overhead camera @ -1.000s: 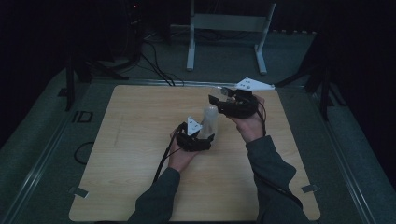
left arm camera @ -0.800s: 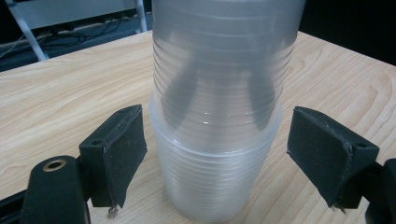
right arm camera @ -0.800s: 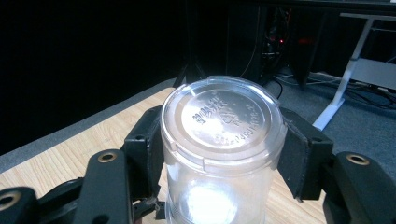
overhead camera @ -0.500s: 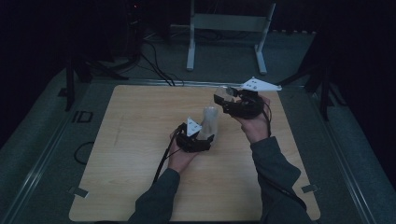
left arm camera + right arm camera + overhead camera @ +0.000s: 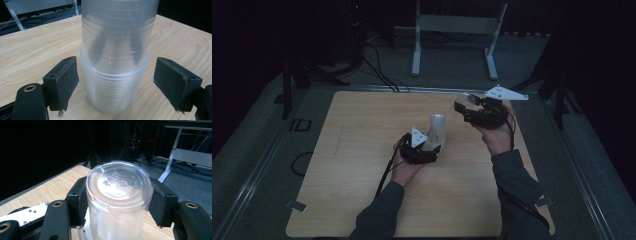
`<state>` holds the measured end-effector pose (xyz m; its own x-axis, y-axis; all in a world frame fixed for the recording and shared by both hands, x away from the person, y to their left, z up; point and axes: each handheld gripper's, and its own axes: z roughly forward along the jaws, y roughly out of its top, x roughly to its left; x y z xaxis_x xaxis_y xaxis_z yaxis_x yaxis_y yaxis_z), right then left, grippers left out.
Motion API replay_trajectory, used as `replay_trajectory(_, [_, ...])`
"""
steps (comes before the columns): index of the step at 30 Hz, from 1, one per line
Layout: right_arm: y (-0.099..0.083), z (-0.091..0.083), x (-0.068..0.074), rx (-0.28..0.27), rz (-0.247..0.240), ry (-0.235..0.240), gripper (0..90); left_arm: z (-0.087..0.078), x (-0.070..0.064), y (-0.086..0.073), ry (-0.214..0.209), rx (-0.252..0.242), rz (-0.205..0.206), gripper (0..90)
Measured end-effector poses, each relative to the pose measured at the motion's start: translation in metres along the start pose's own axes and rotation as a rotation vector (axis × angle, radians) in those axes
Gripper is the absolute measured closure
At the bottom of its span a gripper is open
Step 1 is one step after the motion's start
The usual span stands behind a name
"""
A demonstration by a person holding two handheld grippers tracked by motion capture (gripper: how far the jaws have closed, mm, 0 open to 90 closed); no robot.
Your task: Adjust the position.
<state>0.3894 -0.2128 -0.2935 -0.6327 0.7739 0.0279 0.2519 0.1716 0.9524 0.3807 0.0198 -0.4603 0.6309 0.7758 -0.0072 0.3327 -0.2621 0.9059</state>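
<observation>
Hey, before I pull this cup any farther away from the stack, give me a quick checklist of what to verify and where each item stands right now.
1. Right gripper clamped on the single cup, fingers pressed on both sides: ok.
2. Single cup free of the cup stack, apart from it in the high view: ok.
3. Cup stack upright on the table: ok.
4. Left gripper steadying the stack: not ok, its fingers stand open on either side, gaps showing.
5. Only one cup lifted, none nested inside: cannot tell.
6. Bare table surface nearby for setting the cup down: ok.
</observation>
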Motion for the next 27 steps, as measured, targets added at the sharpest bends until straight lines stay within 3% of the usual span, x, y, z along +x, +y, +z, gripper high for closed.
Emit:
replay_trajectory(8, [-0.008,-0.009,-0.009,0.002,0.017,-0.023,39.8,-0.004,-0.002,0.000,-0.006,-0.003,0.006,19.6])
replay_trajectory(27, [-0.038,-0.018,-0.016,0.036,0.048,-0.051,39.8,-0.013,-0.009,-0.003,-0.006,-0.023,0.026,20.8])
